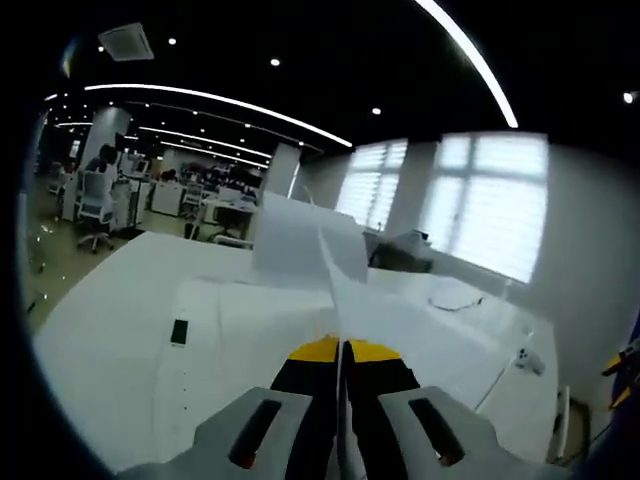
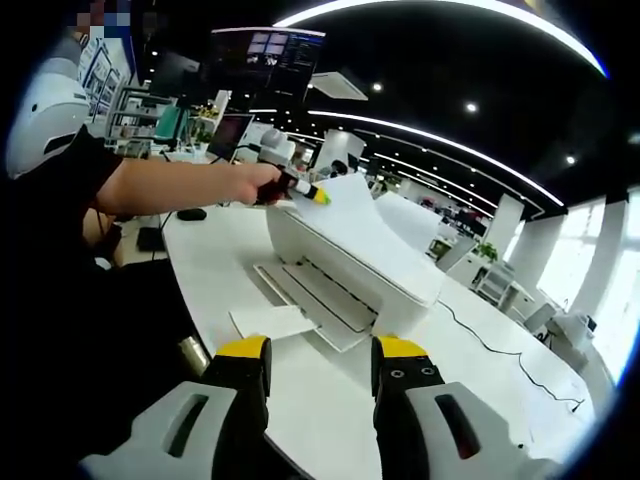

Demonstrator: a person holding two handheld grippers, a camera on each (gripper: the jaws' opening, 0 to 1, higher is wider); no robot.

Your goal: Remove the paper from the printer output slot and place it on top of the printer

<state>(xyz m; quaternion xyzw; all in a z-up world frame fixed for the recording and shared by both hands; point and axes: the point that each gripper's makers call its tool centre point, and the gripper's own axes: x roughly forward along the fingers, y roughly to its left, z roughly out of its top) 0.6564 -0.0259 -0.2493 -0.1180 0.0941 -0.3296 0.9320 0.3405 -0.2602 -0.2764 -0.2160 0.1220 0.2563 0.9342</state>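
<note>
- Left gripper (image 1: 341, 352): jaws pinched together on the near edge of the sheet of paper (image 1: 300, 245), yellow tips closed on it.
- Sheet running straight ahead from those tips along the jaws' own line, rising and curling up at its far end.
- In the right gripper view, same paper (image 2: 355, 215) draped over the top of the white printer (image 2: 350, 265), held at its far-left corner by the left gripper (image 2: 310, 193) in the person's hand (image 2: 262, 185).
- Long axis of the sheet lying roughly along the printer lid, from the gripped corner toward the lid's far end.
- Right gripper (image 2: 318, 365): jaws spread wide, nothing between them, hanging low in front of the printer over the white table (image 2: 215, 255).
- Left gripper clearly the nearer one, already on the paper; right gripper well apart from it, with the output tray (image 2: 310, 300) in between.
- A second, smaller sheet (image 2: 272, 321) lying at the tray's near end, just ahead of the right jaws.
- Judgement: paper out of the slot and over the top; likely remaining step a lowering flat and release.
- Risk, as a guess: curled far end sliding off the lid once let go.
</note>
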